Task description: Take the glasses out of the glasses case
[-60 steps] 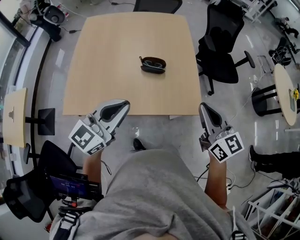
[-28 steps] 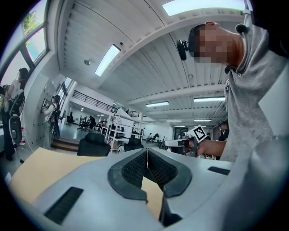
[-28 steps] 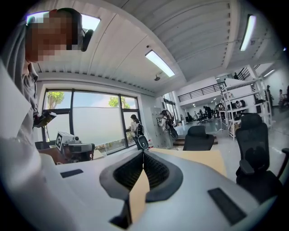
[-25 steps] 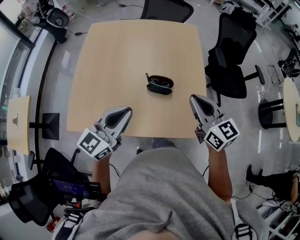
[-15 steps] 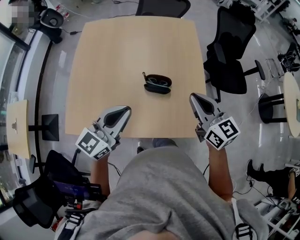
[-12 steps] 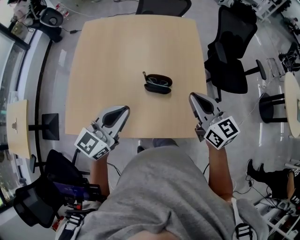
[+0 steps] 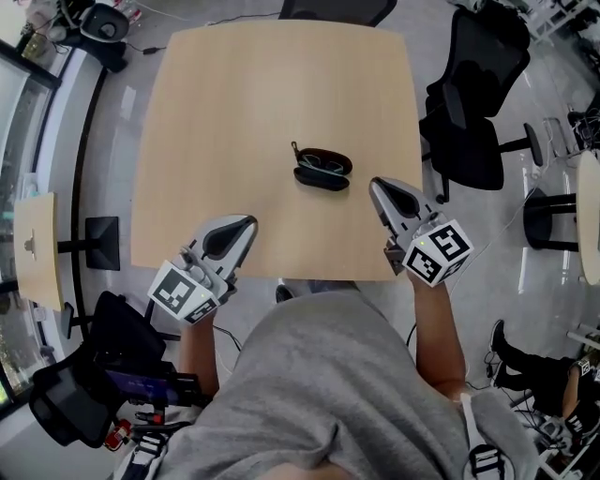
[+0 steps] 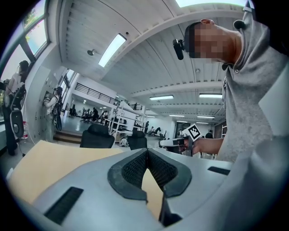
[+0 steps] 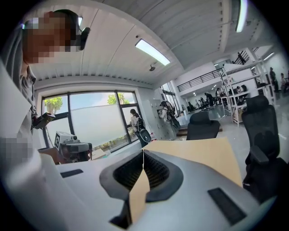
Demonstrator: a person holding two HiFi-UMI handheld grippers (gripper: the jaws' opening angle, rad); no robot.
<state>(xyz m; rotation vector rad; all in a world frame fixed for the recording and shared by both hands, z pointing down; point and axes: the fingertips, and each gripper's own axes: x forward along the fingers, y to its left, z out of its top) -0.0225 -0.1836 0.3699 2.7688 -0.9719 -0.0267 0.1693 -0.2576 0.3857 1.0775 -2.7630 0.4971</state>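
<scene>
An open dark glasses case lies near the middle of the wooden table, with the glasses inside it. My left gripper hovers over the table's near edge, left of and nearer than the case, jaws shut and empty. My right gripper is shut too, its tips a short way right of the case and apart from it. In the left gripper view the tips meet, with the table beyond. The right gripper view shows the closed tips over the table. Neither gripper view shows the case.
Black office chairs stand to the table's right and one at its far side. A small side table stands at the left. A black device on a stand is by my left leg.
Both grippers have moved forward over the table's near edge; the right one has come closer to the case. The jaws stayed shut and the case has not moved.
</scene>
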